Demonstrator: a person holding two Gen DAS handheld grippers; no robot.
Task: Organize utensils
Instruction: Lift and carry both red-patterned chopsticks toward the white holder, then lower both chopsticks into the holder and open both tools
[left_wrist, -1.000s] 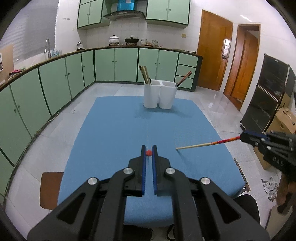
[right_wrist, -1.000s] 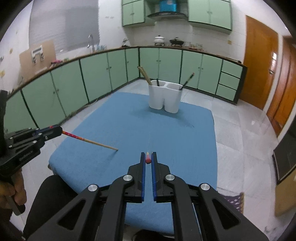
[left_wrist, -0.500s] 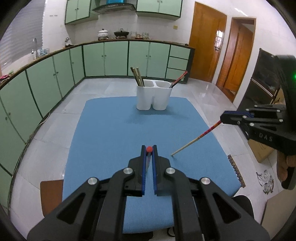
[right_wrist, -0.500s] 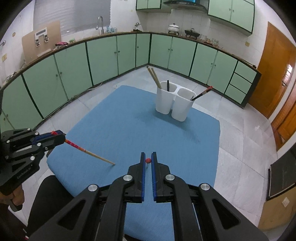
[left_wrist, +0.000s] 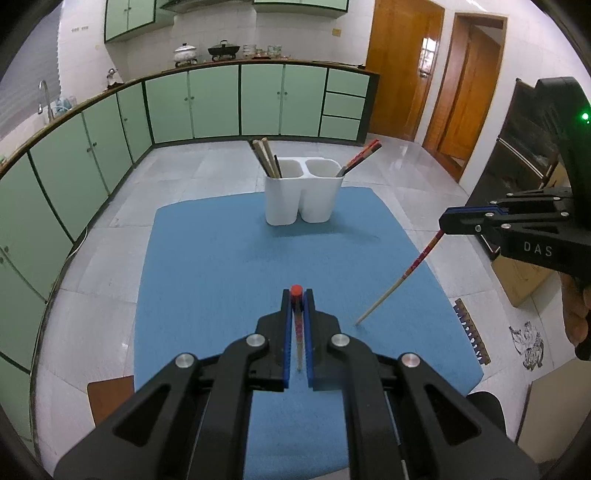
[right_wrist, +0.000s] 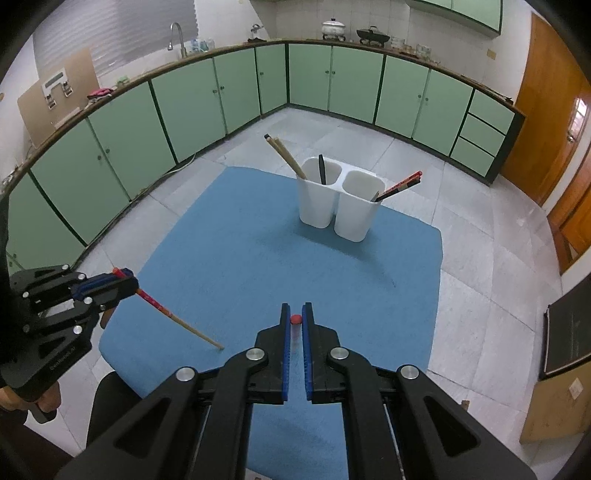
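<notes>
well along, by the look of it: several chopsticks already standing in the white two-cup holder (left_wrist: 303, 194) at the far end of the blue tabletop (left_wrist: 221, 266), tan ones in its left cup, a red-and-black pair leaning out of its right cup. left to do: two red-capped chopsticks not yet in the holder, both well short of it over the near end. left claw (left_wrist: 296, 295) pinched narrow on one chopstick (right_wrist: 173, 315), right claw (right_wrist: 295, 312) pinched narrow on the other chopstick (left_wrist: 400, 278), each hanging tip-down close above the cloth. nothing else loose on the cloth near the holder. hard to tell whether either tip touches the cloth; holder's depths hidden by its walls; hands mostly cut off at the frame edges.
</notes>
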